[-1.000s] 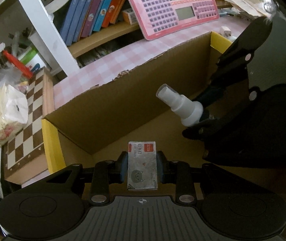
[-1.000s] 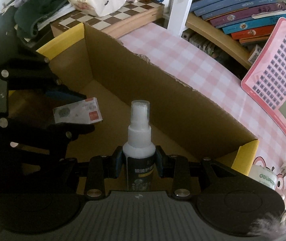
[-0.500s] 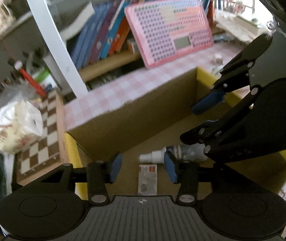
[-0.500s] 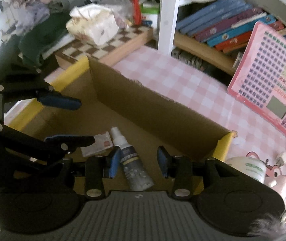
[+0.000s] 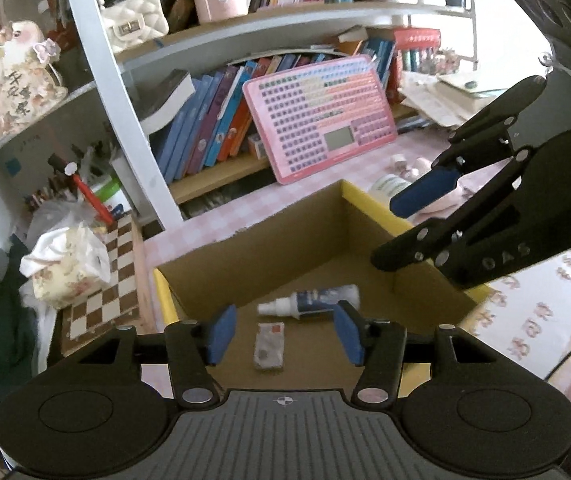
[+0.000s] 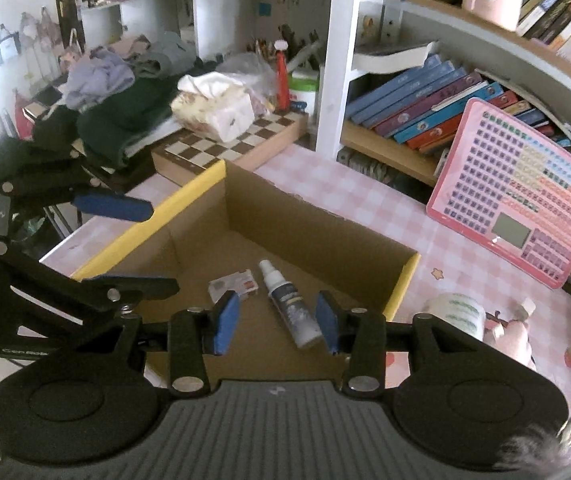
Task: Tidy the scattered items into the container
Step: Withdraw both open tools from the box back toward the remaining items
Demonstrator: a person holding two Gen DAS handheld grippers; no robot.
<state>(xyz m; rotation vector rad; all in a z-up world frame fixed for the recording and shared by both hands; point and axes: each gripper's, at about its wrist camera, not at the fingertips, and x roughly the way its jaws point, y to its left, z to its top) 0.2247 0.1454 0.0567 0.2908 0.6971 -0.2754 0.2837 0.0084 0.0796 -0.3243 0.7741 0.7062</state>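
A cardboard box [image 5: 245,256] with yellow-taped edges stands on the pink checked table; it also shows in the right wrist view [image 6: 313,232]. Inside it lie a white spray bottle [image 5: 309,299] [image 6: 289,308] on its side and a small tissue packet [image 5: 269,346] [image 6: 232,283]. My left gripper [image 5: 283,334] is open and empty, raised above the box. My right gripper [image 6: 277,322] is open and empty, also above the box. Each gripper shows in the other's view: the right gripper [image 5: 405,228] and the left gripper [image 6: 157,244].
A pink toy keyboard [image 5: 319,118] leans on the bookshelf behind the box. A chessboard box [image 6: 229,146] with a tissue pack [image 6: 215,110] sits to the left. A tape roll [image 6: 455,314] and a pink soft item [image 6: 509,332] lie right of the box.
Both grippers opened and let go: the spray bottle and tissue packet dropped into the box. Both grippers then rose up and away from the box.
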